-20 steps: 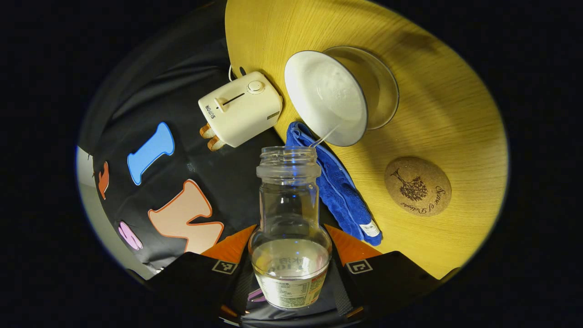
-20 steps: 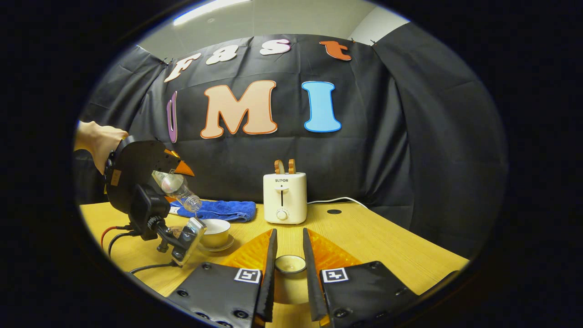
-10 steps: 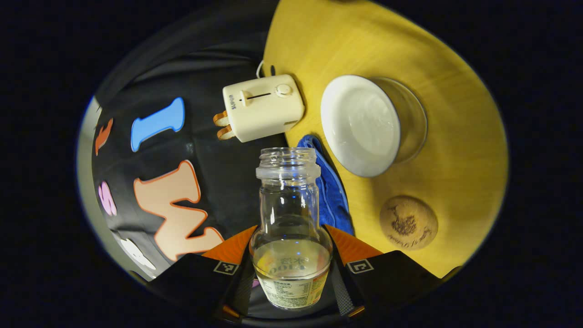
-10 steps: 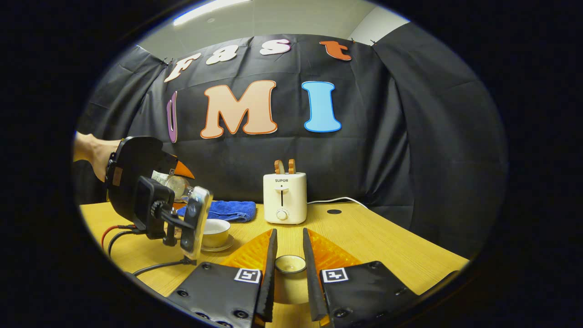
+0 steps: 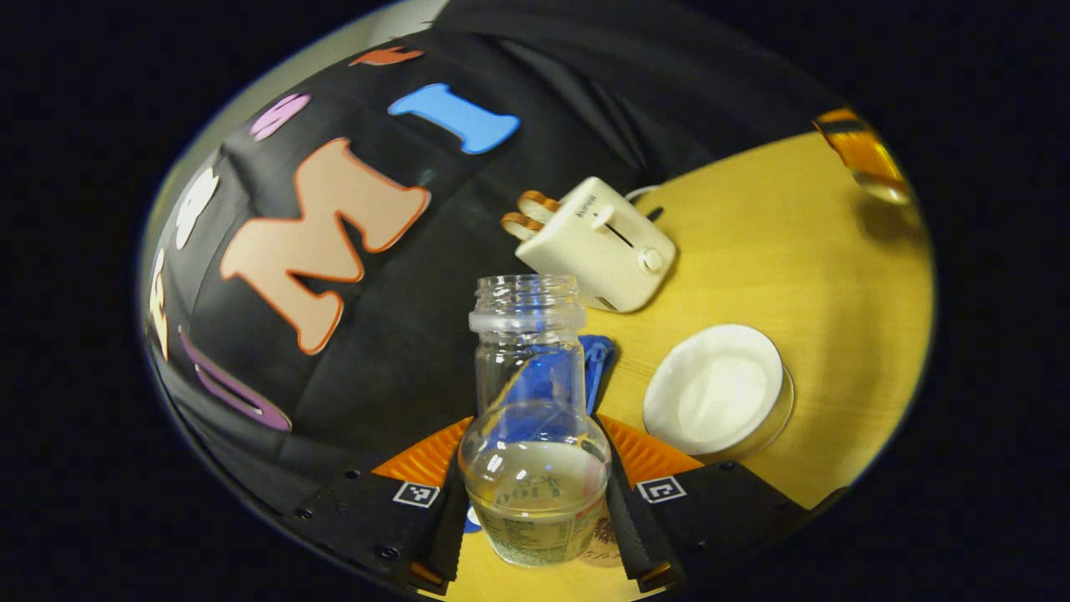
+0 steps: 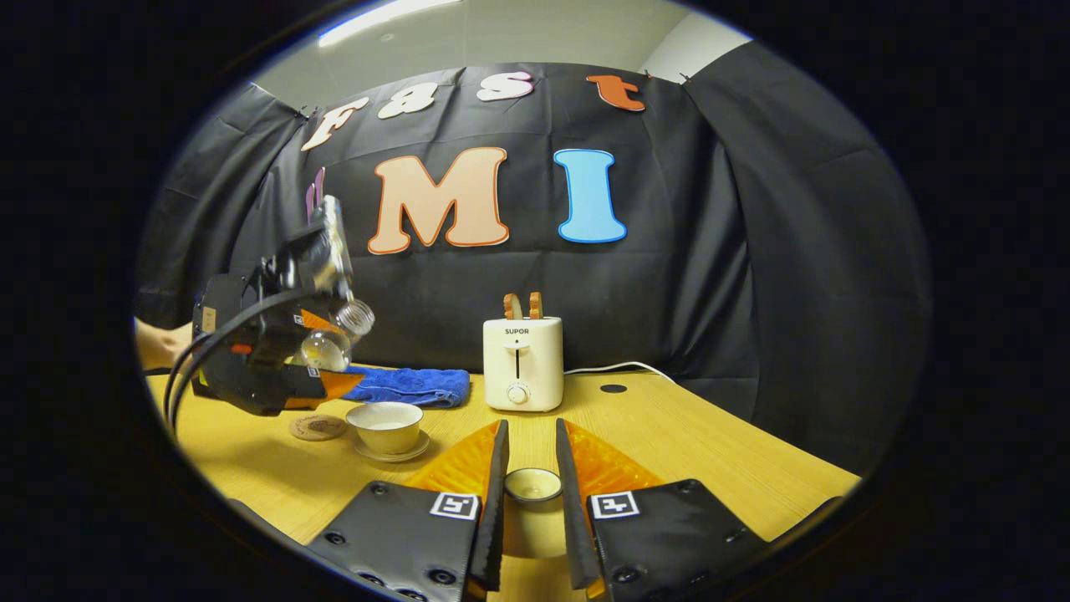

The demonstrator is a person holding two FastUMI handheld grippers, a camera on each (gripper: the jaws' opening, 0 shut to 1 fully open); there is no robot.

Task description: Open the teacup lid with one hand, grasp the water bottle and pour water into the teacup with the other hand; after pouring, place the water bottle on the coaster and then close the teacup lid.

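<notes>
- The left gripper (image 5: 535, 493) has its jaws clamped on the round lower body of the water bottle (image 5: 532, 435), which is uncapped and holds a little water in its base.
- In the right gripper view the left gripper (image 6: 313, 368) hangs above the near-left part of the worktop (image 6: 669, 435), with the water bottle (image 6: 334, 334) tilted neck-up, so no water runs out.
- The right gripper (image 6: 531, 493) holds the teacup lid (image 6: 532, 485) between its jaws, upside down, low over the near worktop.
- The teacup (image 6: 386, 425) stands open on its saucer (image 6: 393, 454), pale inside; I judge it filled, so lid-off and pouring look done.
- The coaster (image 6: 317, 427) lies just left of the teacup, bare, below the left gripper.
- Left to do: set the water bottle on the coaster, then put the teacup lid back.
- Beyond them, a blue cloth (image 6: 401, 386) and a toaster (image 6: 522, 364) sit at the far side.
</notes>
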